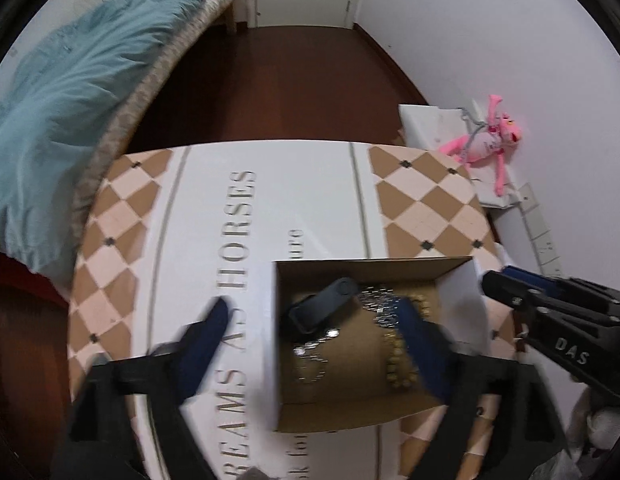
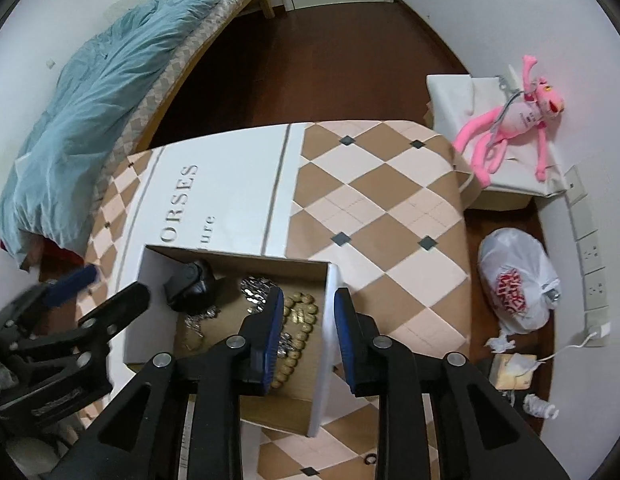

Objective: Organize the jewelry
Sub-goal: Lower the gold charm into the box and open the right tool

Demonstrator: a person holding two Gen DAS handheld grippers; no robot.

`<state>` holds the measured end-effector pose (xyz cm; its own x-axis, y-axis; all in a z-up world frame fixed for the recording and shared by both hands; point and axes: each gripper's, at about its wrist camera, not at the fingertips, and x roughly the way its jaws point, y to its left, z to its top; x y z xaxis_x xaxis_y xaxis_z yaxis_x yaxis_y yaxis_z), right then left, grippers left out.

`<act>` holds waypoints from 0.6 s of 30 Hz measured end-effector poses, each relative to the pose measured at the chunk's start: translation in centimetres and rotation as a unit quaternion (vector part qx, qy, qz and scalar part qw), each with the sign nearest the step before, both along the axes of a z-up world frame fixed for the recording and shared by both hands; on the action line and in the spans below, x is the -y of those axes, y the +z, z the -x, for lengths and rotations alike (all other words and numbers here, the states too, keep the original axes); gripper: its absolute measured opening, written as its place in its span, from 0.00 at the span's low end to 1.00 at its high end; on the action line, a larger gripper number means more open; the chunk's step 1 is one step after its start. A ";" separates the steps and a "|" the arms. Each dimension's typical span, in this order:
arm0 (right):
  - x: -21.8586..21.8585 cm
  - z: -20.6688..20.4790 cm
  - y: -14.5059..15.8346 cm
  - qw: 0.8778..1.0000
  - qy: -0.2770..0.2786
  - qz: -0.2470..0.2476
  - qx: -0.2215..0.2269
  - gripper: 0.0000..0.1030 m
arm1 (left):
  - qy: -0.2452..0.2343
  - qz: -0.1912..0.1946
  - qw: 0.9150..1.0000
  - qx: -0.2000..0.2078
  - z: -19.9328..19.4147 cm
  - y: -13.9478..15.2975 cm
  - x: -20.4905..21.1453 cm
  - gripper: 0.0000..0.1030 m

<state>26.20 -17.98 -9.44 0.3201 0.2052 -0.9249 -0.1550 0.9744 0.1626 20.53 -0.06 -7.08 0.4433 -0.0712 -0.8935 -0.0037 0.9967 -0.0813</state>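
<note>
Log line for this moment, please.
left gripper: open, straddling box wall | right gripper: open, empty | beads, chains in box

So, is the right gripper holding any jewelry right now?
No, the right gripper has nothing between its pads; the bead bracelet lies in the box.

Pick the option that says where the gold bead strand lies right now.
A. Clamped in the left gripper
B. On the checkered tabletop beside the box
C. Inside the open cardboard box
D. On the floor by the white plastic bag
C. The gold bead strand lies on the floor of the open cardboard box, next to silver pieces and a dark watch-like item; neither gripper holds it.
</note>
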 end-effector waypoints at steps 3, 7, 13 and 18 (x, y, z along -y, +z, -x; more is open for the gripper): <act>-0.1 1.0 -0.2 1.000 -0.001 0.030 0.009 0.57 | 0.008 -0.032 0.999 0.009 0.8 -0.3 -0.3 0.93; -0.4 2.7 -1.4 0.998 0.000 0.059 0.004 0.78 | 0.016 -0.047 0.999 0.003 1.9 -1.7 -0.6 0.94; -0.7 4.9 -2.5 0.997 -0.001 0.074 0.004 0.91 | 0.026 -0.055 0.998 0.004 3.3 -2.6 -0.8 0.95; -0.6 6.2 -1.7 0.997 -0.013 0.073 0.018 0.95 | 0.030 -0.054 0.998 0.014 4.4 -2.0 -0.8 0.95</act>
